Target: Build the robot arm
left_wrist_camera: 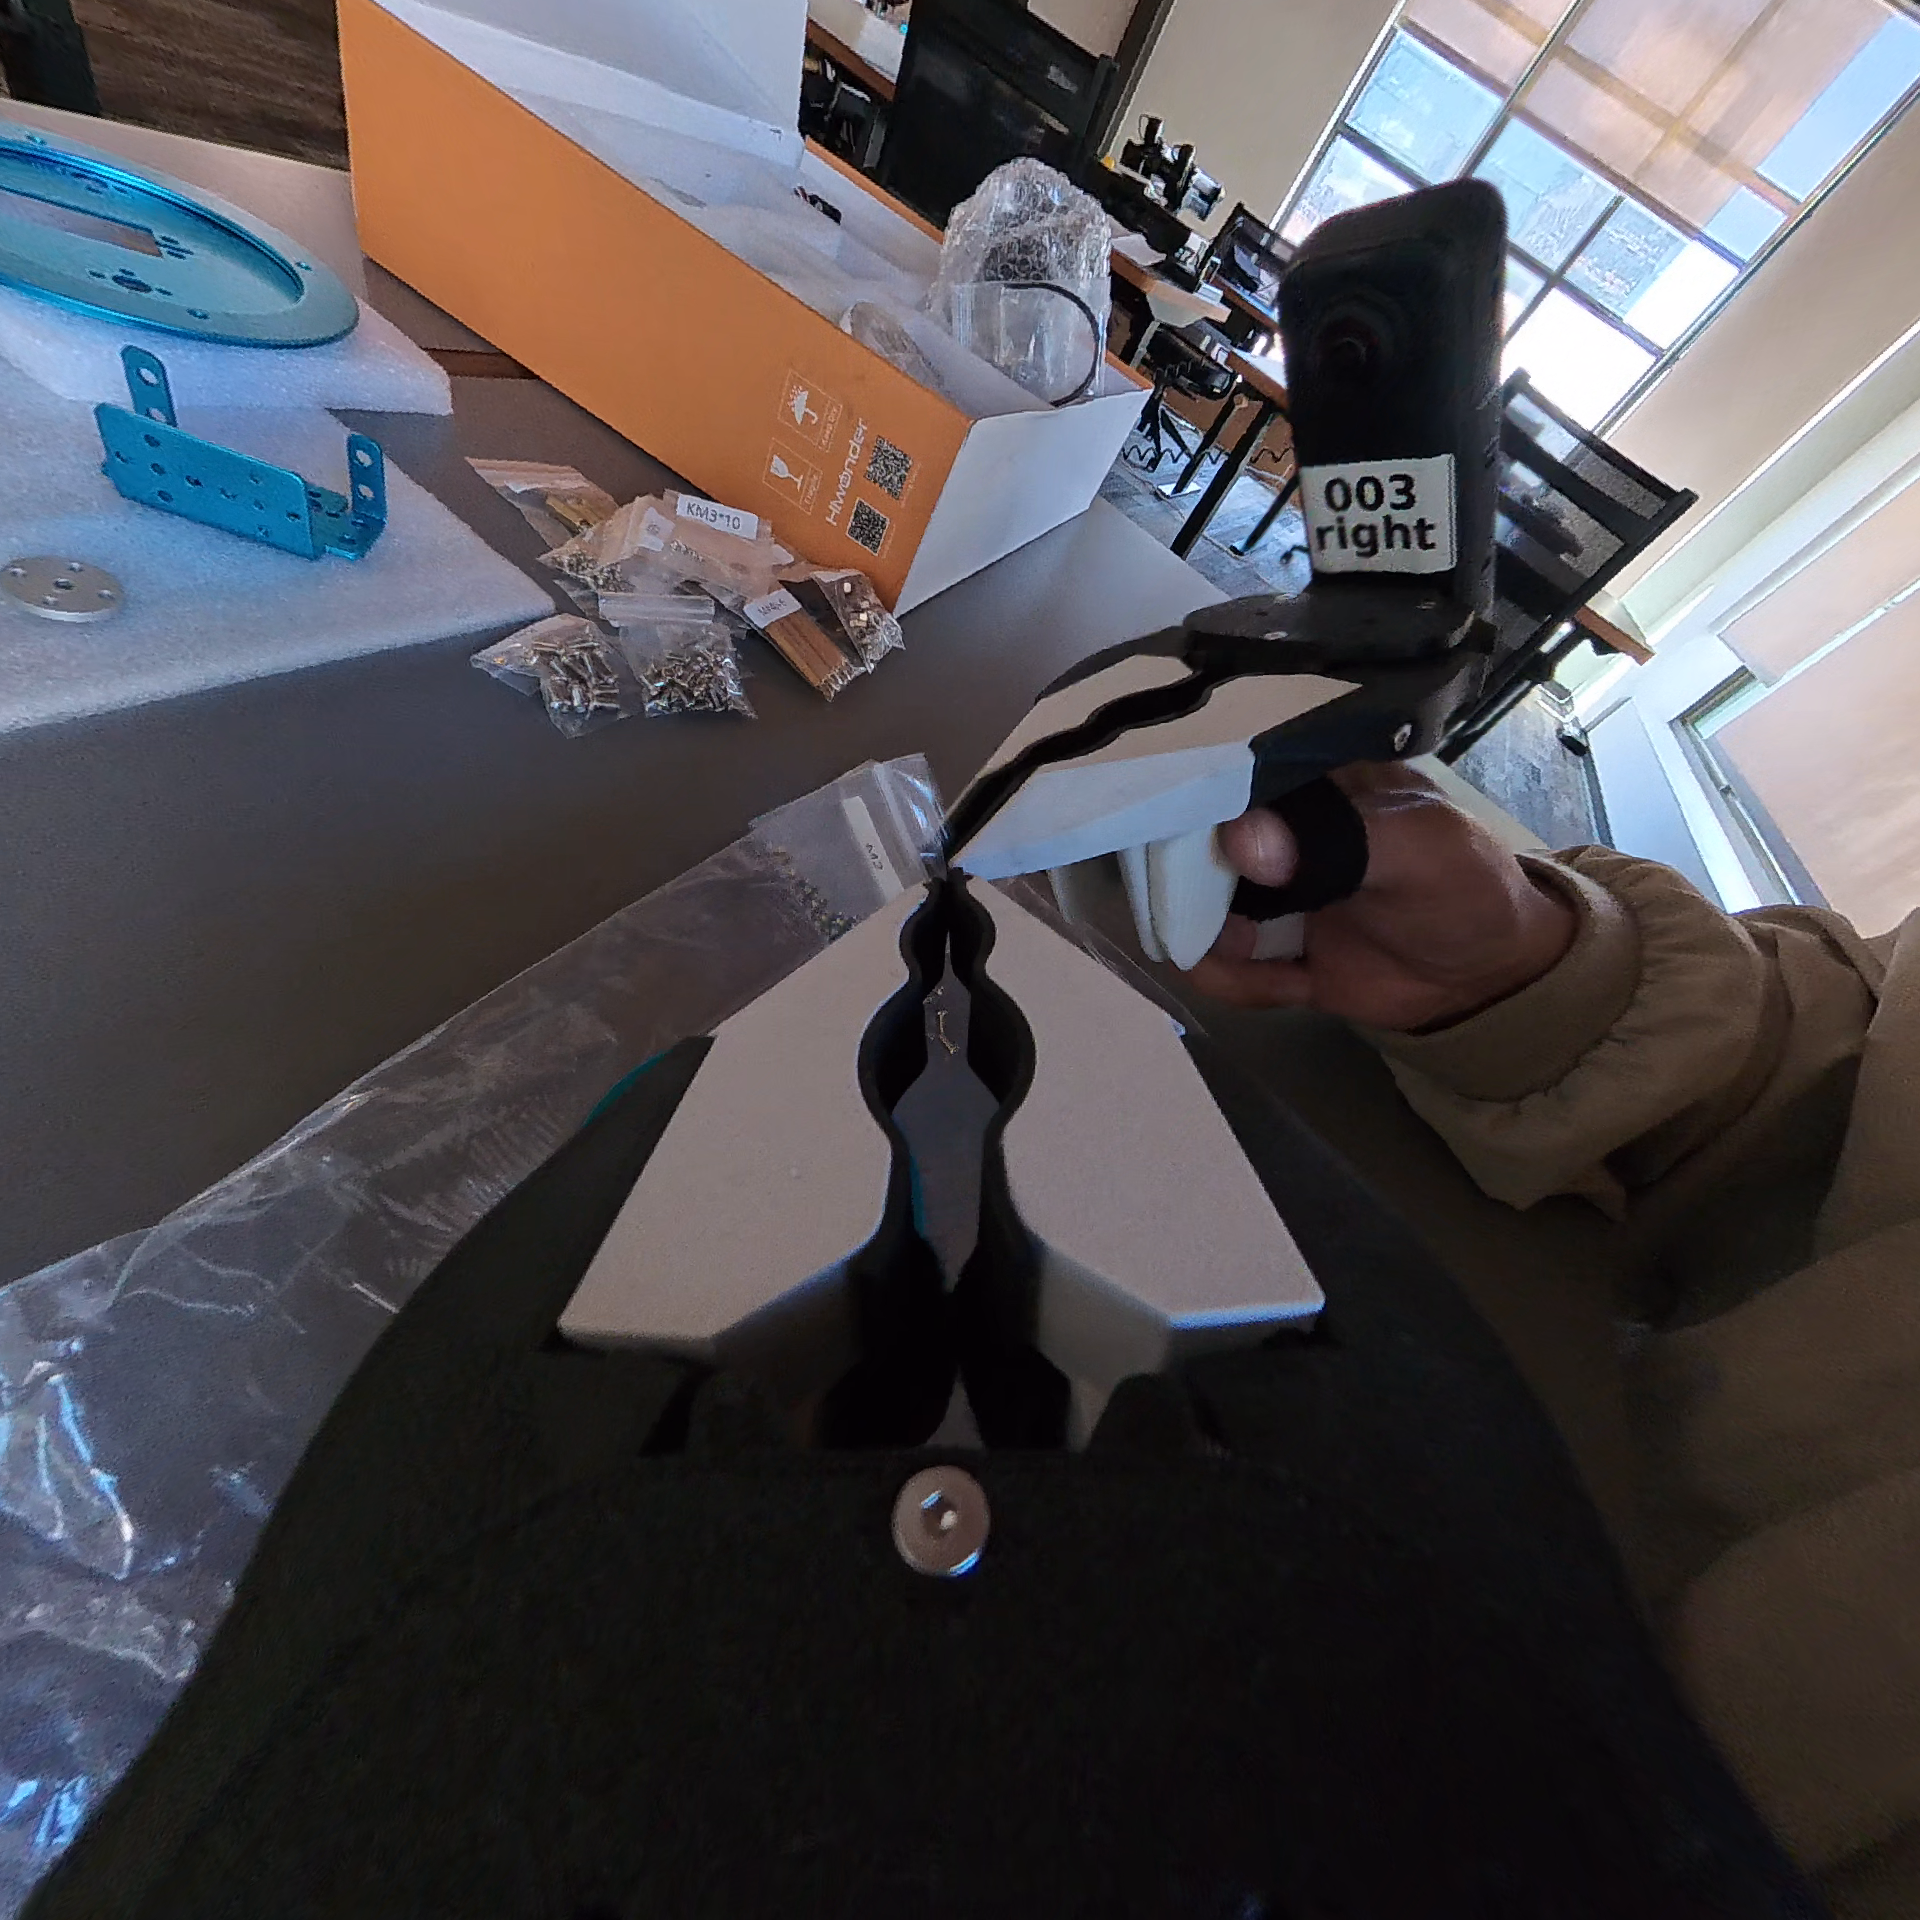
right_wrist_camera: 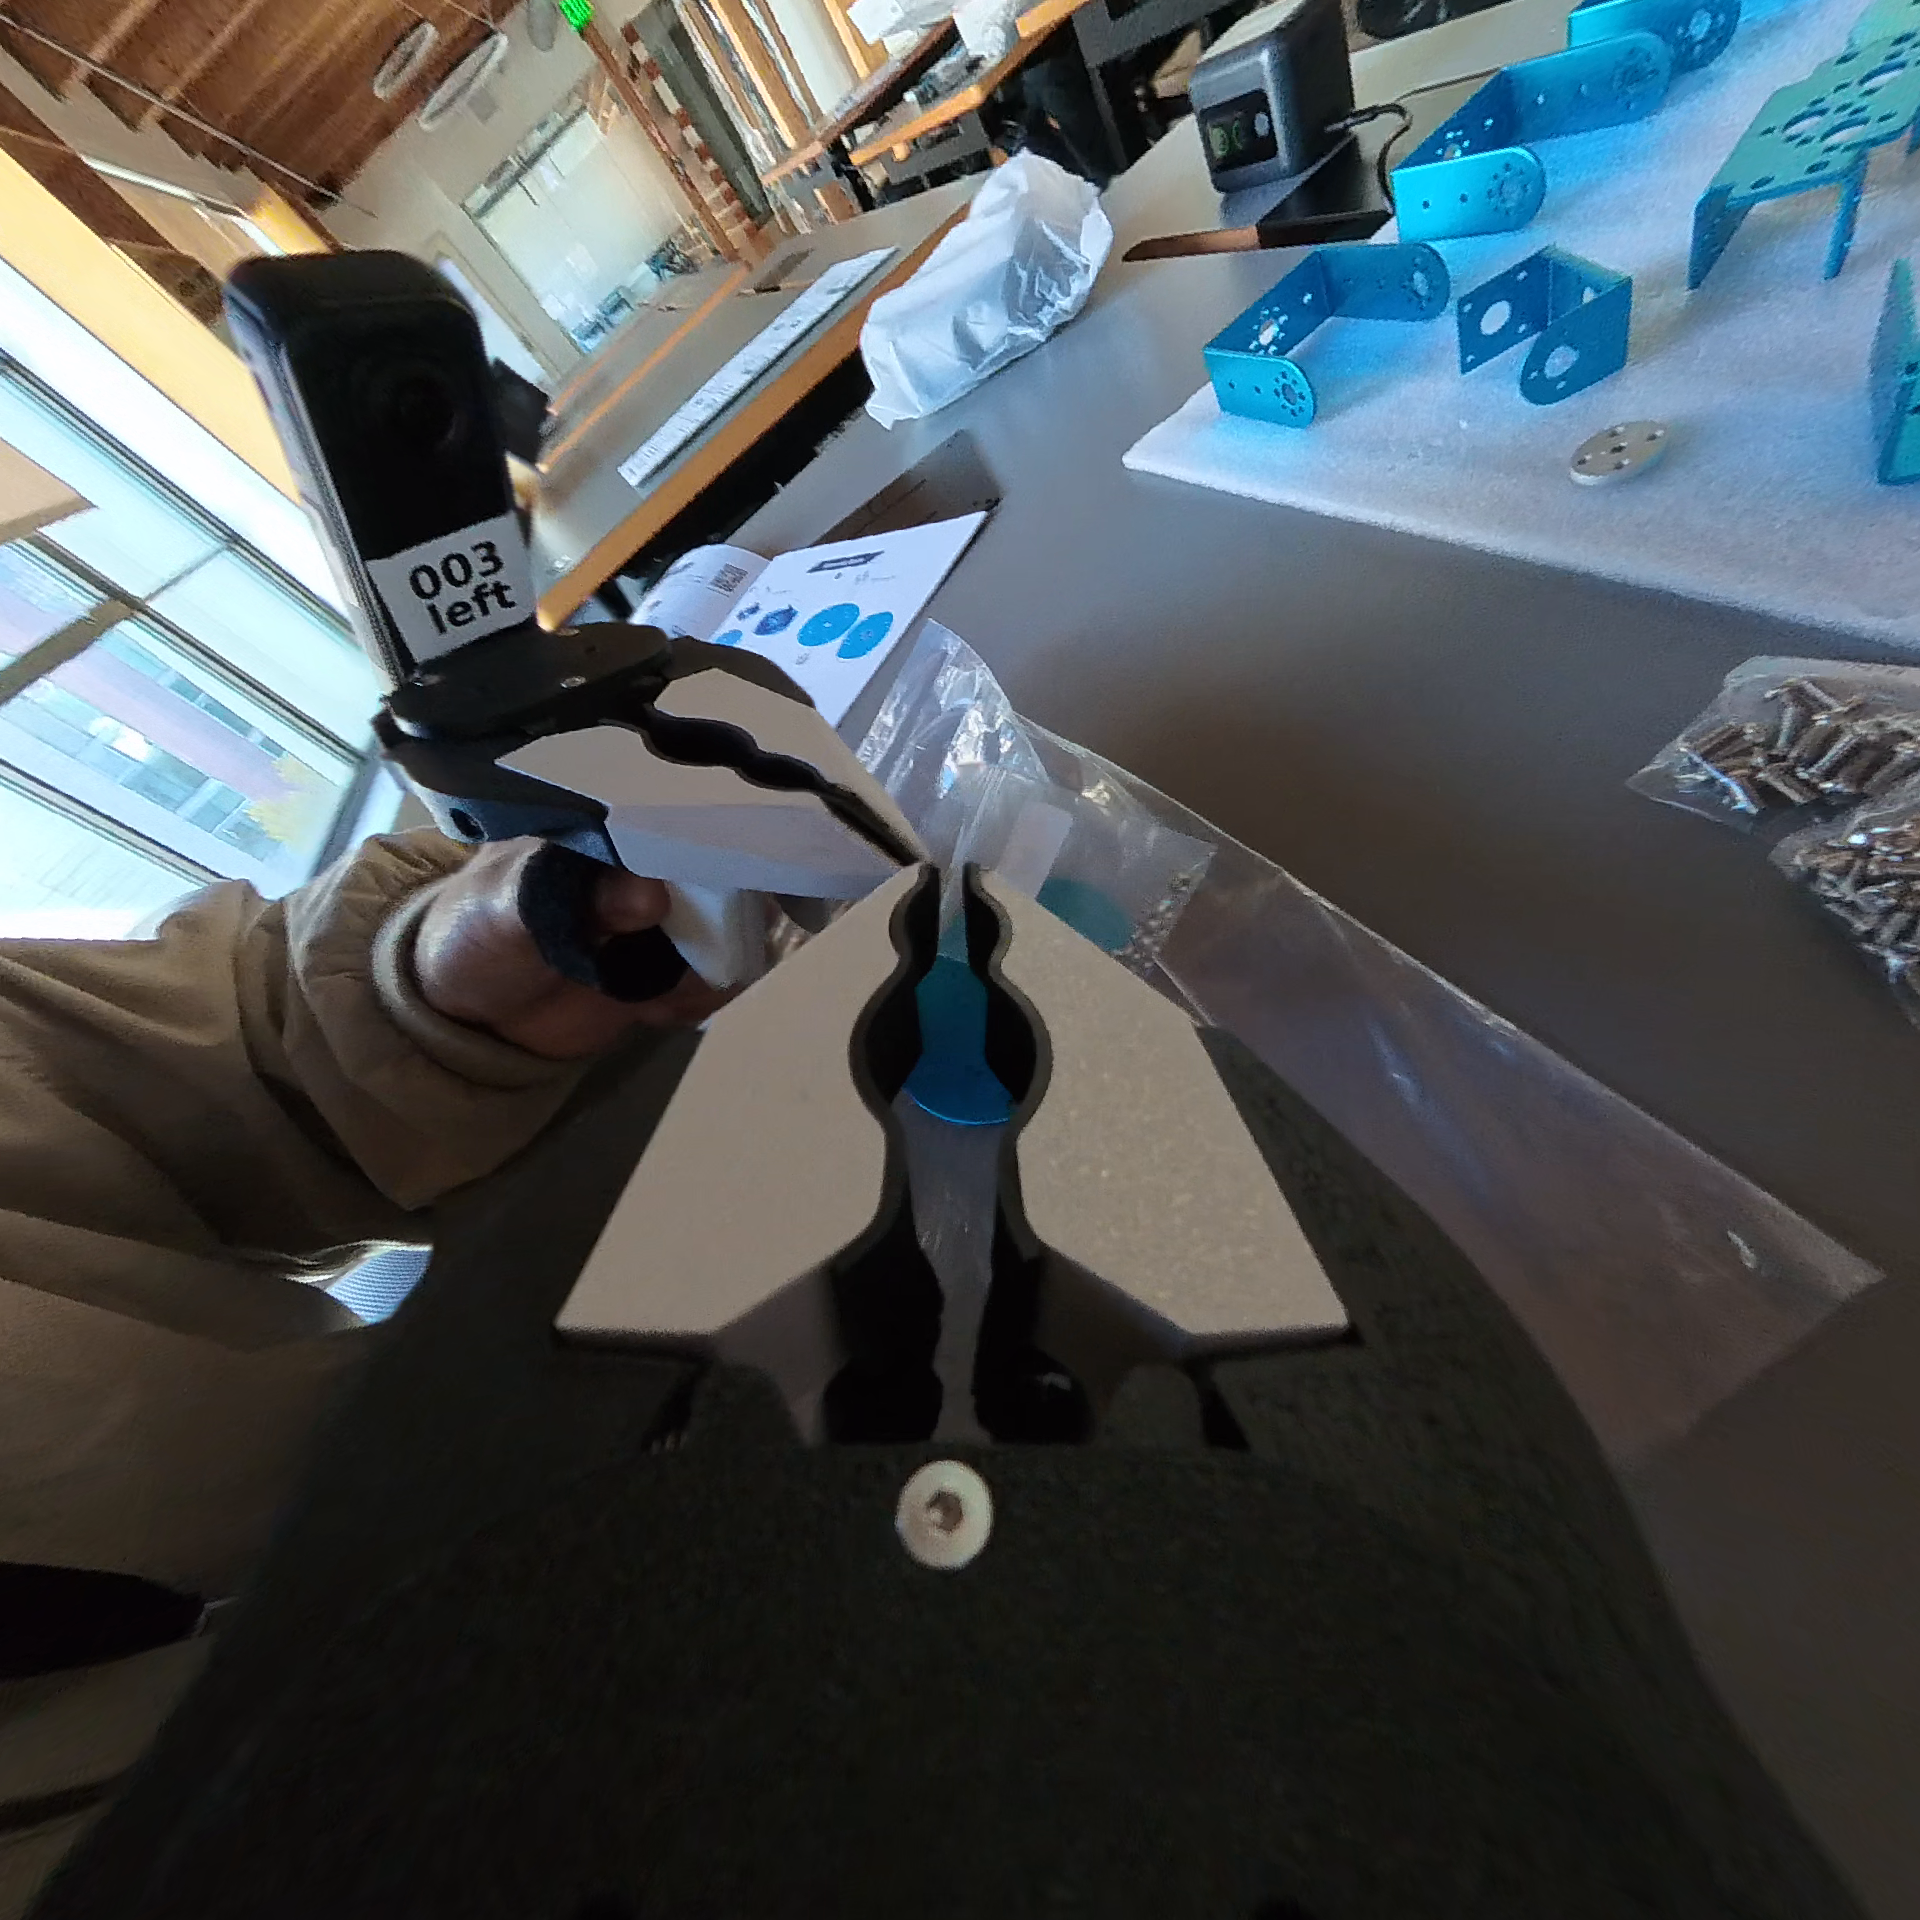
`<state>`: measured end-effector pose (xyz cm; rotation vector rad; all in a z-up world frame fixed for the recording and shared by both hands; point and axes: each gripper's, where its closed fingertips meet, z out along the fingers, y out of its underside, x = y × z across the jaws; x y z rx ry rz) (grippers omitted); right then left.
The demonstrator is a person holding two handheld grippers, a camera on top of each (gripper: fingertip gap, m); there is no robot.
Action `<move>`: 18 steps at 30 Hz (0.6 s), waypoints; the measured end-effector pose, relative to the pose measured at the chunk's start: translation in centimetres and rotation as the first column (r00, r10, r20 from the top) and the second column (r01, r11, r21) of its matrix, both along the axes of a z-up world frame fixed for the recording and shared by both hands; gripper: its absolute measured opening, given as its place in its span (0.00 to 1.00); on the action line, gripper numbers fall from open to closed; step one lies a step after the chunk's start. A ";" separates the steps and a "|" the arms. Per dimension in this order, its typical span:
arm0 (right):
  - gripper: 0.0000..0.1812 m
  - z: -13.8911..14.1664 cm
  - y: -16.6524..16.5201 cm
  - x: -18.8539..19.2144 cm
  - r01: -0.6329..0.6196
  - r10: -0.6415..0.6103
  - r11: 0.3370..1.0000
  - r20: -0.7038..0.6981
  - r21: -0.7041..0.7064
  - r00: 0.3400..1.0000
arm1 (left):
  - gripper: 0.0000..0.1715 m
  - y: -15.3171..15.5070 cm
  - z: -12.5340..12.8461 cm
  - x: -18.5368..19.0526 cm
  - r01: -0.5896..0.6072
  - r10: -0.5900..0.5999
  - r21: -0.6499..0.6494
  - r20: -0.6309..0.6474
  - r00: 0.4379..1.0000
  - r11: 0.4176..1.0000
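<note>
One clear plastic bag (right_wrist_camera: pixel 1351 1039) is pinched at its edge by both grippers, left gripper (left_wrist_camera: pixel 948 883) and right gripper (right_wrist_camera: pixel 945 878), jaws narrowed onto it; the bag's long axis is stretched slanting above the table (left_wrist_camera: pixel 312 883), with one blue disc (right_wrist_camera: pixel 956 1049) inside.

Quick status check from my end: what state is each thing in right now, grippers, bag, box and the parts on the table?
left gripper: jaws shut on the clear plastic bag
right gripper: jaws shut on the same bag
clear plastic bag: held up between both grippers, blue disc inside
orange box: open, bubble-wrapped item inside
small screw bags: lying on the table
blue brackets: laid out on white foam
booklet: open, flat
</note>
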<state>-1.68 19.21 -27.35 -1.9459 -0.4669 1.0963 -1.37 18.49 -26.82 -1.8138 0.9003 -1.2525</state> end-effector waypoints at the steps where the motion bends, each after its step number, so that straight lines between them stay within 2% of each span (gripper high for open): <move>1: 0.00 0.0 -0.1 -0.1 -0.011 0.011 1.000 -0.023 -0.012 1.000 | 0.00 0.0 0.0 0.0 0.001 -0.001 0.001 -0.003 1.000 1.000; 6: 0.00 0.3 -0.1 0.0 -0.028 0.022 0.998 -0.104 -0.056 0.994 | 0.00 0.2 0.0 -0.1 -0.007 0.007 0.007 0.007 1.000 1.000; 11: 0.00 0.3 -0.3 0.1 -0.013 0.013 1.000 0.009 0.014 1.000 | 0.00 0.5 0.1 0.3 -0.049 0.049 0.097 -0.005 0.999 0.994; 18: 0.00 0.6 -0.8 0.0 -0.067 0.067 0.998 -0.022 -0.015 0.998 | 0.00 0.0 0.6 0.3 0.008 -0.011 0.080 0.039 0.999 0.997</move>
